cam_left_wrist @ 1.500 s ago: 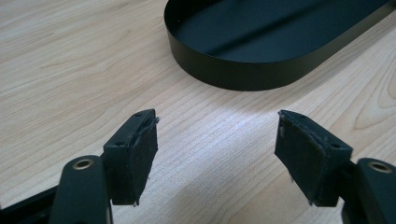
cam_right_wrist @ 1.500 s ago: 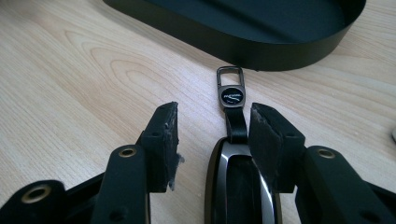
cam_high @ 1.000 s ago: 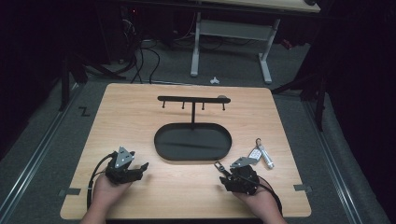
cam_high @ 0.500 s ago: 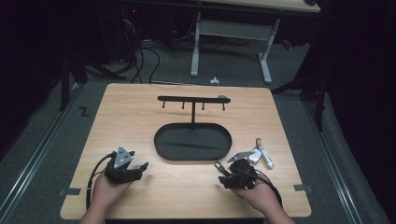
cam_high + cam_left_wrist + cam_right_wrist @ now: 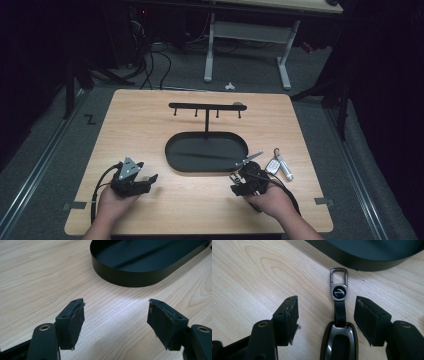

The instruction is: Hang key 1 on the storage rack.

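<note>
Black jaws of the right gripper [image 5: 325, 320] stand apart over the pale wooden table [image 5: 249, 270], and they have just been opening wider. Between them lies a car key fob [image 5: 339, 342], flat on the wood, touched by neither pad. Its short black strap [image 5: 340, 310] runs forward from between the fingertips to a metal clip [image 5: 339, 281], which ends just short of the wall of the black oval tray [image 5: 362, 261]. In the high view the right gripper [image 5: 248, 181] sits at the tray's near right corner, with the fob [image 5: 272, 166] beside it and a slim silver piece [image 5: 284, 167] next to that.

Farther off, the left gripper [image 5: 116, 322] hovers with its jaws wide apart and only bare wood between the pads; the tray [image 5: 130, 277] lies ahead of its fingertips. Beyond the tray stands a black hook rack [image 5: 207, 107].
</note>
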Demonstrator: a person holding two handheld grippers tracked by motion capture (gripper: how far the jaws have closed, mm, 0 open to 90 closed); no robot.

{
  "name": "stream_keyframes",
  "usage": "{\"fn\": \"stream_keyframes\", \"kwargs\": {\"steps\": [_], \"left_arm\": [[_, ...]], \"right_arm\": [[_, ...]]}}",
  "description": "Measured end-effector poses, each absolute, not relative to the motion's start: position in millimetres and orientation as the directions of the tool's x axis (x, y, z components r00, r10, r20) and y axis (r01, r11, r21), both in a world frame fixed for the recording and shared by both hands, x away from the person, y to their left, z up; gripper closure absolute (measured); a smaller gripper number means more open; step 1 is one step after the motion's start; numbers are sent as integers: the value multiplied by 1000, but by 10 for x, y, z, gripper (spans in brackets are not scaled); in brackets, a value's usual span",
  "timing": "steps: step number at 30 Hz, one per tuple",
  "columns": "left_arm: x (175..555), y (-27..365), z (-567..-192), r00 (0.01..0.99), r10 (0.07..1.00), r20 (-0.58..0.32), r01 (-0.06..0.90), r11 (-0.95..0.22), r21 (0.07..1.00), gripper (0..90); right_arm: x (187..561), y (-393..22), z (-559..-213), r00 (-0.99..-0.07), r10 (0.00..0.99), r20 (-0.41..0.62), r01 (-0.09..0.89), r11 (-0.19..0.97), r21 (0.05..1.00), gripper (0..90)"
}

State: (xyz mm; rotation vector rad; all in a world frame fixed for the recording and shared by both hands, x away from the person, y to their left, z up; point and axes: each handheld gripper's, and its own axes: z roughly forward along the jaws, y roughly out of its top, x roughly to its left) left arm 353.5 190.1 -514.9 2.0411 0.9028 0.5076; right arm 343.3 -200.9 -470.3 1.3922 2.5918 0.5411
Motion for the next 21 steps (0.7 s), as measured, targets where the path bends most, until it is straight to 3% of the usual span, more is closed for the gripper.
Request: {"fn": "stream_keyframes", "kwargs": {"steps": [10,21], "left_arm": [[3551,1949,-5135,661,750,14,413,-379,828,302],[3551,1934,-5144,675,738,14,412,-392,822,302]], "right_arm": [[3569,-1886,-4634,-585,811,9,775,555,301,340],[3784,-1914,-4753,-587,810,5,802,580,145,491]]}}
